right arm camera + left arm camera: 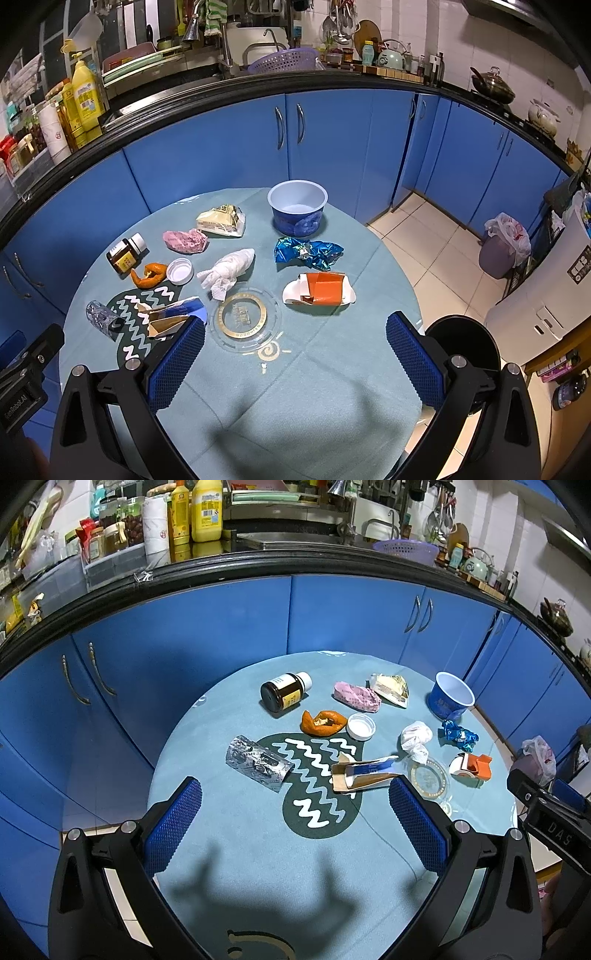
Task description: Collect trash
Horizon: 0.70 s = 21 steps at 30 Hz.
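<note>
Blue-padded and spread wide, both claws hang over the near side of the round teal-clothed table (332,387), gripping nothing: the left gripper (295,823) above bare cloth, the right gripper (295,350) likewise, which looks like a survey before the first pick. Just past the left fingers (173,827) lie a silver foil blister pack (256,763) and a torn brown-and-blue paper carton (364,773); ahead of the right sits a clear round plastic lid with a gold ring (244,318), then an orange-and-white tape holder (320,288). Mid-table: crumpled white tissue (227,271), orange peel (322,722), white bottle cap (361,726), shiny blue wrapper (308,253). Farthest out, a brown glass bottle (284,691) on its side and a blue paper bowl (297,210) near the back edge. Everything's loosely spread with gaps for fingers. The black round bin (461,343) sits just off the table's right edge, a short carry, I'd judge.
</note>
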### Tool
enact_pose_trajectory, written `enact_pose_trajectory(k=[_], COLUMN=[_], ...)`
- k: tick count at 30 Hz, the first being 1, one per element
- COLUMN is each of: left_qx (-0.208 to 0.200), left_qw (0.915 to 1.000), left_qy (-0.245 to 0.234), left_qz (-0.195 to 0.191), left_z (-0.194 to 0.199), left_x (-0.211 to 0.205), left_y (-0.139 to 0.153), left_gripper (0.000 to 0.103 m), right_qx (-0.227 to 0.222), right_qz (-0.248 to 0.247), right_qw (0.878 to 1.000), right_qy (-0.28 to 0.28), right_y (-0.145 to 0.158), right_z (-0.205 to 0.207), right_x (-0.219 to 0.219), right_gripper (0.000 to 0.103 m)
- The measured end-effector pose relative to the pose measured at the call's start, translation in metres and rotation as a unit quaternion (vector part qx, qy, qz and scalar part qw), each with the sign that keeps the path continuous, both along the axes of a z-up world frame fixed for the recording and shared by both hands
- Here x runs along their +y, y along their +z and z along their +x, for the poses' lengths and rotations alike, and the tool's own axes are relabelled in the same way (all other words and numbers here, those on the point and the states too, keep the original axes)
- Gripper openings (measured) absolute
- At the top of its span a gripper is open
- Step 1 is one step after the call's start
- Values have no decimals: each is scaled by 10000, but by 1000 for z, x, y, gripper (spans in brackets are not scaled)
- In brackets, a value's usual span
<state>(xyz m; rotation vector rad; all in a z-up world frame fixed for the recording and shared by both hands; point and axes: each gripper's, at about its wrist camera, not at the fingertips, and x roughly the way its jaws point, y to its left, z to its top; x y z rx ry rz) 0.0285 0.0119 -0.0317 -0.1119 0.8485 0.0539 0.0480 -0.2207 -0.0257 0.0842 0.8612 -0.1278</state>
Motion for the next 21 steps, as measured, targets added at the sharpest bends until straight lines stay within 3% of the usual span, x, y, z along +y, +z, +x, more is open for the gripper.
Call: enact_pose_trajectory(k=[21], left_qx=[-6], left_qw=[10000], left_qy=[-1], left_qz=[-13], left_z=[0], left_x=[-2], left_y=[1], left_gripper=[100], right_qx=[-16], right_qz=[3], right_qw=[10000], right_qy=[8], right_y=[1], right_z=[-1], right_x=[1], right_gripper=[96])
